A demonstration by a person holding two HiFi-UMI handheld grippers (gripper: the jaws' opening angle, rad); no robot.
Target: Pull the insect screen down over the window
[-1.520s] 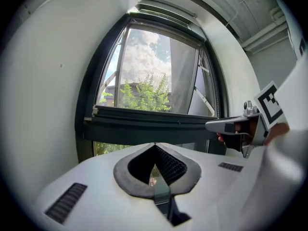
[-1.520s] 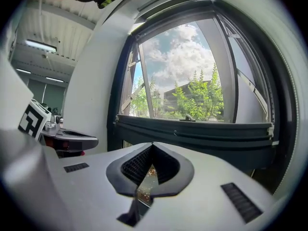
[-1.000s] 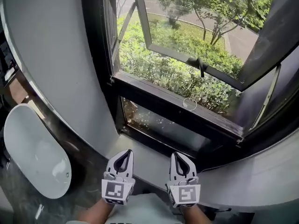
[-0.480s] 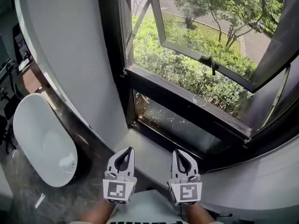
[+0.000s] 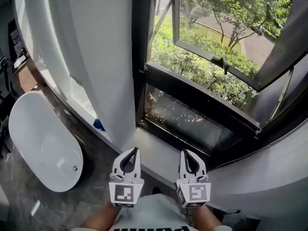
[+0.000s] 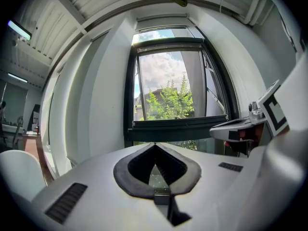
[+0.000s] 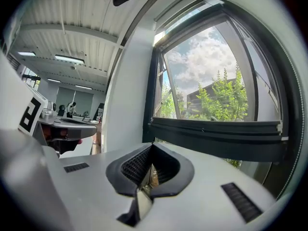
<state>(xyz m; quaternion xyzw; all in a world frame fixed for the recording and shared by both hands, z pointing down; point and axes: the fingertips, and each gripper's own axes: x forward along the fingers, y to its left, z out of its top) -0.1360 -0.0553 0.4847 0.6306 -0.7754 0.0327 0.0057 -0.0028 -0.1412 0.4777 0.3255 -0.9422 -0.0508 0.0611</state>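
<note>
The black-framed window (image 5: 192, 93) fills the upper right of the head view, and its sash (image 5: 224, 61) is swung outward over green shrubs. Trees and sky show straight through the opening (image 6: 168, 90). A pale housing (image 6: 161, 22) runs along the window's top. My left gripper (image 5: 134, 151) and right gripper (image 5: 185, 153) are held side by side low in the head view, short of the white sill (image 5: 154, 150) and pointing level at the window. Both are shut with nothing between the jaws, as each gripper view shows: the left gripper (image 6: 155, 145) and the right gripper (image 7: 151, 146).
A white oval tub (image 5: 43, 143) stands on the dark floor at the left. A broad white wall column (image 5: 103, 57) rises left of the window. A fixed lower glass pane (image 5: 185, 119) sits under the opening. A curved white wall (image 5: 269, 177) is at the right.
In the head view the window frame and the white column have shifted to the right and look closer. Both grippers keep their place at the bottom edge, still shut.
</note>
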